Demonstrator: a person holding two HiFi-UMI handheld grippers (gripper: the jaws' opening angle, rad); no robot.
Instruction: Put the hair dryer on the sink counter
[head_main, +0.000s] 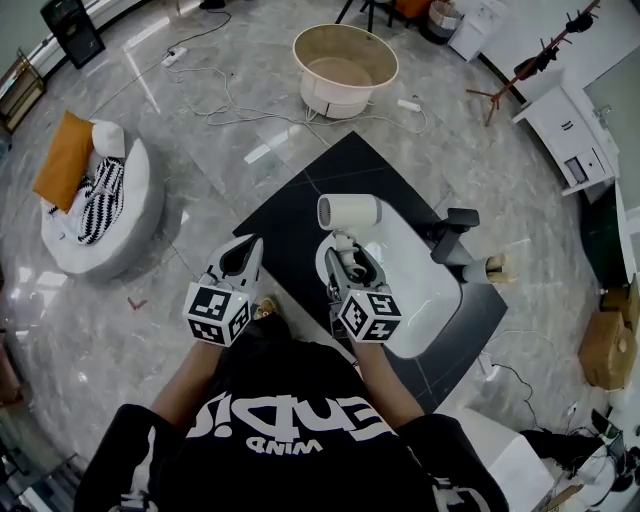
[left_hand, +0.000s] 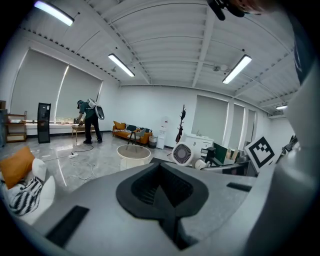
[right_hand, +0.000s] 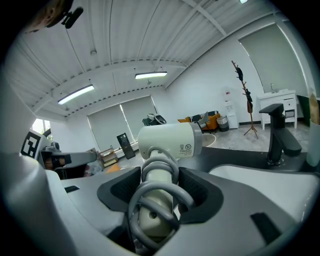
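Observation:
A white hair dryer (head_main: 350, 212) hangs over the white sink counter (head_main: 425, 285), nozzle end pointing right toward the black faucet (head_main: 452, 232). My right gripper (head_main: 347, 262) is shut on its handle, which has the grey cord coiled round it (right_hand: 159, 172). In the right gripper view the dryer's barrel (right_hand: 167, 141) stands upright just beyond the jaws, with the counter (right_hand: 260, 182) and faucet (right_hand: 277, 132) to the right. My left gripper (head_main: 250, 248) hovers to the left of the sink, shut and empty. Its view shows the dryer's round rear grille (left_hand: 182, 154) off to the right.
The sink unit stands on a black mat (head_main: 300, 210). A round beige tub (head_main: 345, 65) sits beyond, with cables on the floor. A white lounge seat with an orange cushion (head_main: 95, 205) is at left, and a coat rack (head_main: 530, 65) and white cabinet (head_main: 575, 135) at right. A person (left_hand: 90, 120) stands far off.

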